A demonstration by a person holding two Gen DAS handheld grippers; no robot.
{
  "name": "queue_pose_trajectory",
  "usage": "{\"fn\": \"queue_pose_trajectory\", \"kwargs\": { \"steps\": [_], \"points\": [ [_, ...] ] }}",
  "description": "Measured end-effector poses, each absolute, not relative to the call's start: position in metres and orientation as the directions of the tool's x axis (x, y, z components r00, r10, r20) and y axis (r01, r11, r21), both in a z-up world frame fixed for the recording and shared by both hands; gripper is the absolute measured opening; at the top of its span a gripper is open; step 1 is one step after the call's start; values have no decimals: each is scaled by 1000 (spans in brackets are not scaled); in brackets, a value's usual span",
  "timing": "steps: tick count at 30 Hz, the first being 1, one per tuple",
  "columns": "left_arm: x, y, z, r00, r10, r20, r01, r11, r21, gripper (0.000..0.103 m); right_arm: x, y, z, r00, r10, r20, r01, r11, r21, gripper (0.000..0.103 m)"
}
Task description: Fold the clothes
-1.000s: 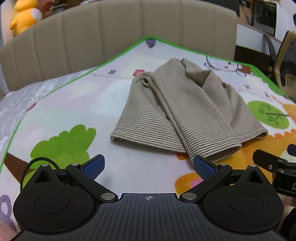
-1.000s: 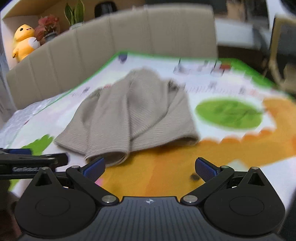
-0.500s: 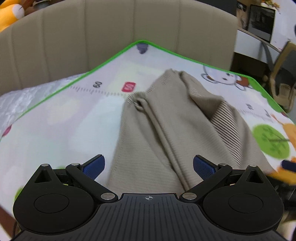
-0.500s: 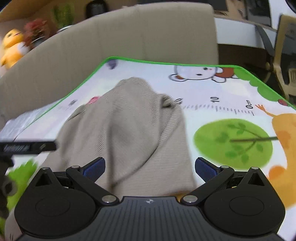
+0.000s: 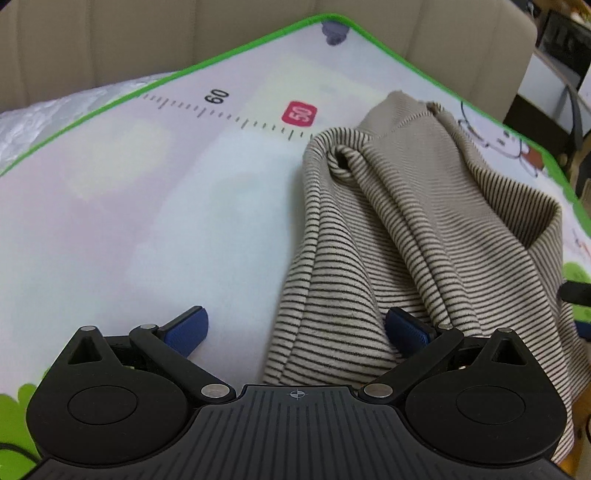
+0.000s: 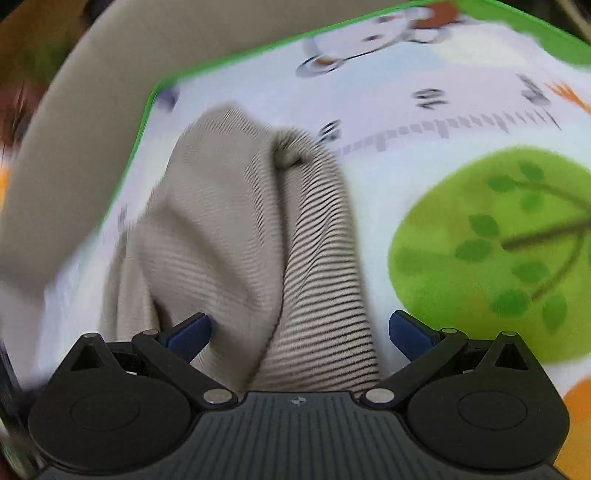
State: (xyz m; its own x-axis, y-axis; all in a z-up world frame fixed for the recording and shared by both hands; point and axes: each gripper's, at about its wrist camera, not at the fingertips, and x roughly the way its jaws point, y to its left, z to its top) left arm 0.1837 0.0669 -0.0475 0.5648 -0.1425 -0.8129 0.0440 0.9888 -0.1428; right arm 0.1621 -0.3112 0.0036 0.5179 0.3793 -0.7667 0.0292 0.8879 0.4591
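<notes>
A beige garment with thin dark stripes lies bunched on the colourful play mat. My left gripper is open, low over the garment's near left edge; cloth lies between its blue pads, not gripped. In the right wrist view the same garment is blurred. My right gripper is open, with the garment's near right fold between its pads. A dark part of the right gripper shows at the right edge of the left wrist view.
The mat has a green border, a printed ruler and a green tree picture. A beige padded headboard stands behind it. A white quilted sheet lies at the far left.
Both grippers have moved forward and down onto the garment, which now fills the space between their open pads. The right view has tilted and blurred.
</notes>
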Motion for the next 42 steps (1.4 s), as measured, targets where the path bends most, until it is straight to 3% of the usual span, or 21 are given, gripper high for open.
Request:
{"fn": "queue_pose_trajectory", "kwargs": {
  "steps": [5, 7, 8, 10, 12, 13, 14, 16, 29, 33, 38, 40, 42],
  "points": [
    [179, 63, -45, 553, -119, -825, 70, 993, -96, 100, 149, -278, 11, 544, 267, -796, -76, 960, 271, 101],
    [174, 63, -44, 551, -112, -827, 73, 994, -86, 91, 139, -273, 10, 574, 241, -783, -80, 968, 239, 97],
    [171, 62, -42, 550, -112, -827, 72, 994, -86, 87, 133, -272, 9, 586, 235, -776, -86, 970, 229, 92],
    [164, 58, -39, 540, -120, -833, 86, 992, -88, 71, 123, -267, 11, 590, 236, -772, -126, 972, 201, 81],
    [155, 54, -36, 527, -132, -839, 105, 990, -90, 54, 114, -264, 14, 587, 250, -770, -164, 968, 189, 58],
    [151, 51, -35, 518, -137, -844, 117, 989, -89, 48, 113, -262, 17, 575, 261, -775, -181, 965, 191, 51],
    [146, 49, -33, 505, -140, -852, 131, 988, -84, 45, 110, -260, 19, 561, 273, -781, -199, 961, 193, 40],
    [136, 44, -31, 478, -143, -867, 157, 985, -75, 41, 102, -254, 23, 541, 272, -796, -223, 959, 176, 37],
    [41, 33, -16, 184, -159, -970, 314, 945, -96, 41, -18, -240, 27, 342, 266, -902, -442, 892, 95, 35],
    [18, 30, 0, 202, -161, -966, 375, 924, -75, 42, -37, -247, 28, 330, 274, -903, -450, 887, 104, 35],
    [18, 43, 48, 306, -285, -908, 320, 929, -184, 45, -35, -261, 47, 383, 322, -866, -413, 898, 151, 35],
    [23, 43, 63, 355, -321, -878, 296, 930, -220, 57, -34, -266, 62, 436, 336, -835, -413, 899, 146, 35],
    [28, 45, 73, 399, -351, -847, 259, 929, -264, 62, -35, -268, 80, 517, 334, -788, -417, 902, 108, 35]
  ]
}}
